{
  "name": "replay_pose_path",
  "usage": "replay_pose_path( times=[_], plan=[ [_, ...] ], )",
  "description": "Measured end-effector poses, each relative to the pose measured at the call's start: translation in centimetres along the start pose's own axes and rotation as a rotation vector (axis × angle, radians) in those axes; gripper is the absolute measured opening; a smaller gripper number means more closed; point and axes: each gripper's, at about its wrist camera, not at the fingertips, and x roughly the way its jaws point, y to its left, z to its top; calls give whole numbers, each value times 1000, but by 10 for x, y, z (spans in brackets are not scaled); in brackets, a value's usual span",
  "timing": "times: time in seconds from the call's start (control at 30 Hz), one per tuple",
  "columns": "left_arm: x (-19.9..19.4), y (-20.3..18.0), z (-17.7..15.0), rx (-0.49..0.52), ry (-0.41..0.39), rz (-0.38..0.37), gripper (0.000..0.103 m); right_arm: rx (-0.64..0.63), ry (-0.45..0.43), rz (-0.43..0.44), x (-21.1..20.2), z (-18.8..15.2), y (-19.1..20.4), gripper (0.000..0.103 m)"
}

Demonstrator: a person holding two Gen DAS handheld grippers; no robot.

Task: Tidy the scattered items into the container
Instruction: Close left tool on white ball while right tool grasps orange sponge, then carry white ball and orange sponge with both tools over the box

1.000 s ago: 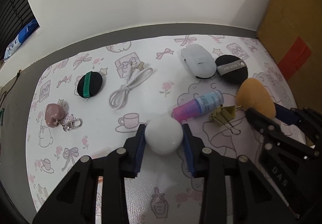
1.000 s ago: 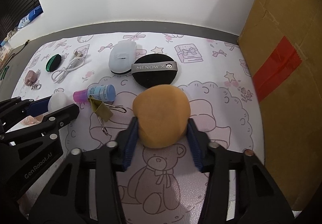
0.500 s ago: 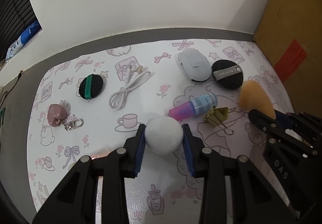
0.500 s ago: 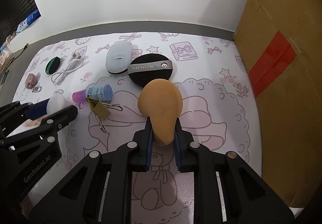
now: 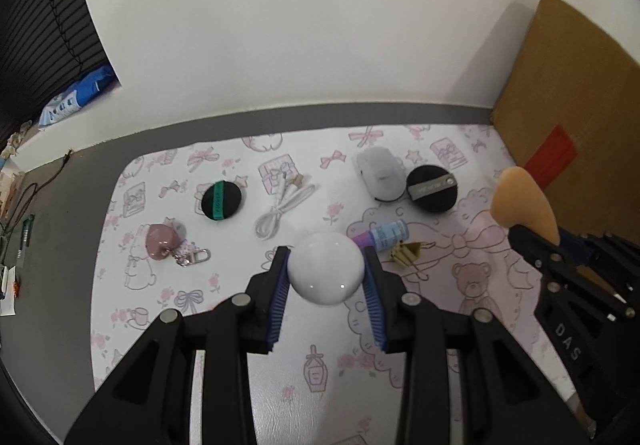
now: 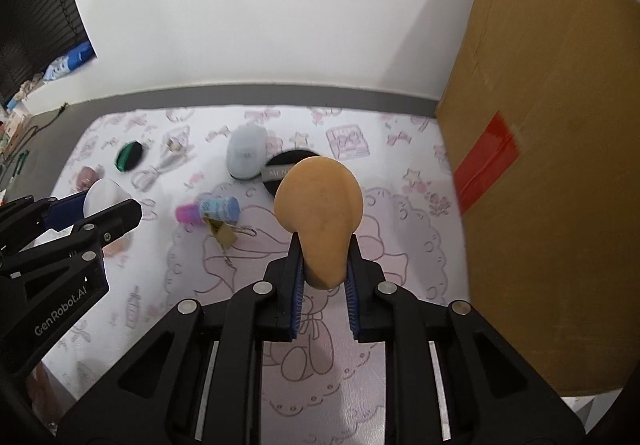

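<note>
My left gripper [image 5: 325, 277] is shut on a white ball-shaped item [image 5: 326, 267] and holds it above the patterned mat [image 5: 240, 325]. My right gripper [image 6: 323, 269] is shut on an orange makeup sponge [image 6: 320, 205], lifted off the mat; the sponge also shows in the left wrist view [image 5: 522, 205]. A brown cardboard box [image 6: 552, 185] with red tape stands to the right. On the mat lie a black puff with grey strap [image 5: 432, 189], a white oval case [image 5: 380, 179], a pink-blue tube [image 5: 382, 235], a gold binder clip [image 5: 408, 253], a white cable [image 5: 284, 207], a black-green puff [image 5: 221, 199] and a pink keychain [image 5: 162, 241].
A white wall [image 5: 300, 45] rises behind the table. A grey table border [image 5: 60, 245] runs around the mat, with cables and clutter at the far left. A blue packet [image 5: 78, 95] lies beyond the left corner.
Both grippers have risen with their items. The right gripper closed tightly on the sponge's narrow end, lifted it and shifted towards the cardboard box.
</note>
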Motion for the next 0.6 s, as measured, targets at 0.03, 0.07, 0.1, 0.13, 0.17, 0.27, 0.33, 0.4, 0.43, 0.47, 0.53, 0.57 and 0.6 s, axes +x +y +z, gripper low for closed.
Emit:
replay_pose_path(
  times=[0.03,0.07,0.1,0.13,0.17,0.27,0.33,0.4,0.43,0.47,0.53,0.57,0.6],
  plan=[
    [-6,0,2,-2,-7,1,35,-3,-9,0,-7,2,1,18],
    [-12,1,4,-4,-14,2,35,-4,-18,-2,-14,4,2,18],
    [-20,1,6,-5,-22,4,35,-5,-24,-2,-19,5,2,18],
    [-27,1,8,-6,-29,5,35,-8,-33,-2,-25,7,3,18],
    [-34,2,9,-7,-38,5,35,-12,-45,-4,-35,10,4,18],
    [-57,2,14,-11,-65,6,35,-20,-76,-5,-58,15,6,18],
    [-72,1,17,-11,-84,6,35,-28,-92,-5,-71,18,9,18],
    [-87,1,19,-6,-107,8,35,-37,-115,-7,-88,22,11,18],
    [-95,1,21,-8,-118,7,35,-42,-123,-7,-93,23,11,18],
    [-103,1,21,-11,-131,7,35,-47,-137,-7,-102,25,12,18],
    [-117,1,23,-16,-151,6,35,-54,-155,-8,-115,27,14,18],
    [-124,1,23,-18,-160,7,35,-59,-170,-11,-124,28,15,18],
    [-130,1,23,-20,-168,9,35,-62,-180,-13,-130,29,16,18]
  ],
)
